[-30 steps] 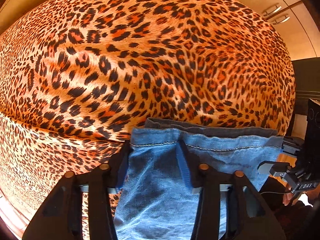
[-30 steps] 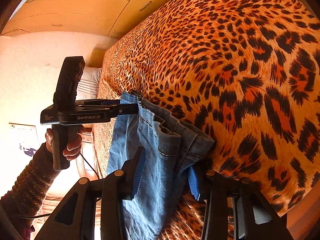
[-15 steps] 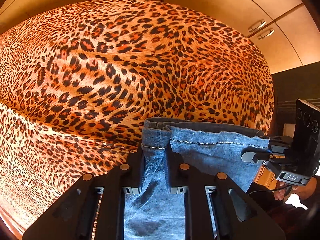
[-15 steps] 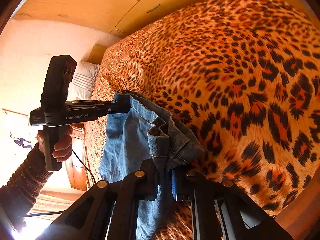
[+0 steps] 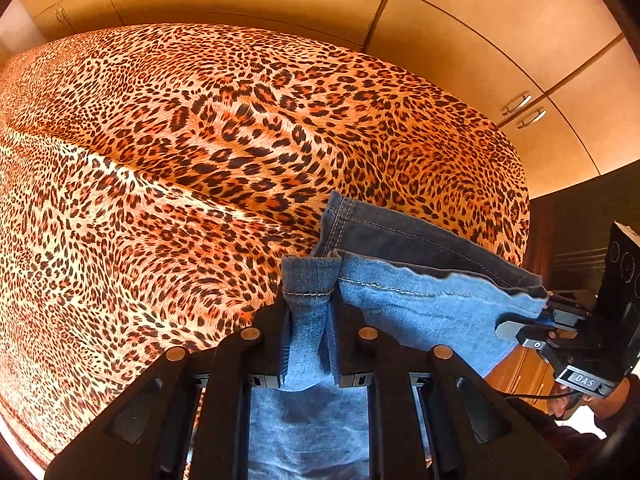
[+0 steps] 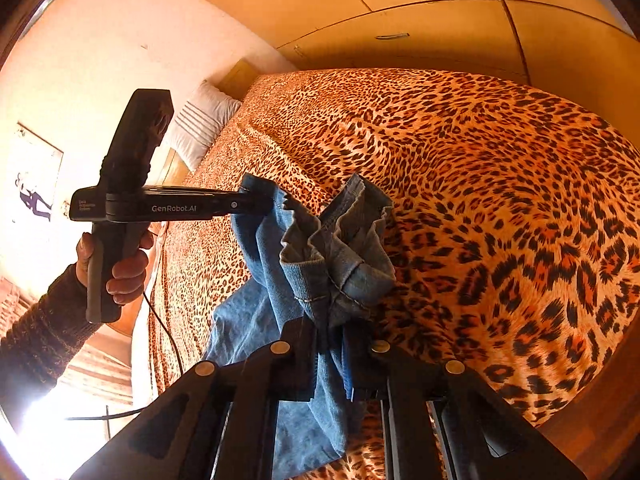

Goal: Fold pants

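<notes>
I have both grippers' fingers pinching the jeans [image 5: 400,304] hem. I should lift evenly, keep it taut, then lay it toward twelve o'clock on the bed [image 5: 200,140]

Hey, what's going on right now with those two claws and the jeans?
Left claw shut on jeans hem. Right claw shut on the bunched hem. Jeans hanging over leopard-print bed. Nothing in the way.

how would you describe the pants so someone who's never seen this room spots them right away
Find the big bed under the leopard-print cover, in front of the tan wardrobe doors. At its near edge hangs a pair of blue denim pants, pinched at the hem by two black grippers. It is the only blue, plain-coloured fabric there; everything around it is spotted orange and black.
</notes>
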The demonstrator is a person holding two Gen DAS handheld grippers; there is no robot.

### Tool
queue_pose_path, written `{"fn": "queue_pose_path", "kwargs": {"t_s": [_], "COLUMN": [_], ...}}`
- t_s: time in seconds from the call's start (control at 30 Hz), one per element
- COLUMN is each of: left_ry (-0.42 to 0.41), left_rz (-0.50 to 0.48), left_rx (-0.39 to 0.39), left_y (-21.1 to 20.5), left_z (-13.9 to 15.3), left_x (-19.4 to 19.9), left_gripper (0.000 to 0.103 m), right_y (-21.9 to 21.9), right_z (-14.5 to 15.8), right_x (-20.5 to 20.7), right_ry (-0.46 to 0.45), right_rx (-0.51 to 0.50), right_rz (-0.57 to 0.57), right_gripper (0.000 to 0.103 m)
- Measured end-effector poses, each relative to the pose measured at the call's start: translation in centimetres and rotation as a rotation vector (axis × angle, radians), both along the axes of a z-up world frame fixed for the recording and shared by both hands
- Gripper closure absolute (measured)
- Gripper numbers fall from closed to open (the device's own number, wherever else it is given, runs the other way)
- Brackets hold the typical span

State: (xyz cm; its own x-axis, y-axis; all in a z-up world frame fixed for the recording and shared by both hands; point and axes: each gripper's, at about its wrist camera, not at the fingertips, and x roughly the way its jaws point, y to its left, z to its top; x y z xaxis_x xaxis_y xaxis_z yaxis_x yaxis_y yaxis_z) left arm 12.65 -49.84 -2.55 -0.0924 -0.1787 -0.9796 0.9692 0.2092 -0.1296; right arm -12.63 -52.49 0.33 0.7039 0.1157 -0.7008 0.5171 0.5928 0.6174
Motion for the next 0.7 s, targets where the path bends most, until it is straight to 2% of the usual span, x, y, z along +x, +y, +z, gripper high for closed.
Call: {"fn": "queue_pose_path", "kwargs": {"t_s": [0.1,0.13,0.2,0.27,0.33,0.4,0.47,0.63,0.7], "left_ry": [0.000,-0.035,-0.114,-0.137,-0.093,-0.060,-0.049,-0.064,-0.070], "left_rz": [-0.057,-0.088,-0.146,-0.186,-0.203,-0.213,-0.215,-0.294,-0.335], "left_rx": [-0.009,0.005,0.080,0.163,0.211,0.223,0.213,0.234,0.236], "left_y": [-1.5,-2.2,-3.5,-4.5,-5.2,-6.1,-7.1,-8.9,-9.3], "left_z": [-1.3,-2.2,-4.5,-6.7,-8.1,-8.6,-8.6,-9.2,-9.2], "left_x": [-1.3,-1.9,-2.6,-2.6,-2.1,-1.8,-1.6,-2.5,-2.7], "left_gripper": [0.087,0.082,0.075,0.075,0.075,0.070,0.054,0.040,0.039], "right_y": [-1.3,-2.0,-3.1,-3.5,-3.6,-3.7,-4.0,-5.0,-5.5], "right_z": [-1.7,-2.6,-4.5,-5.7,-6.1,-6.2,-6.5,-7.5,-8.0], "right_x": [-0.9,-1.4,-2.4,-3.2,-3.5,-3.8,-3.9,-3.7,-3.6], "right_ry": [0.052,0.059,0.104,0.111,0.083,0.064,0.056,0.030,0.024], "right_rx": [0.034,0.072,0.116,0.160,0.178,0.187,0.205,0.234,0.242], "right_rz": [-0.069,-0.096,-0.156,-0.182,-0.183,-0.182,-0.186,-0.199,-0.200], "right_gripper": [0.094,0.092,0.090,0.090,0.089,0.080,0.074,0.074,0.074]}}
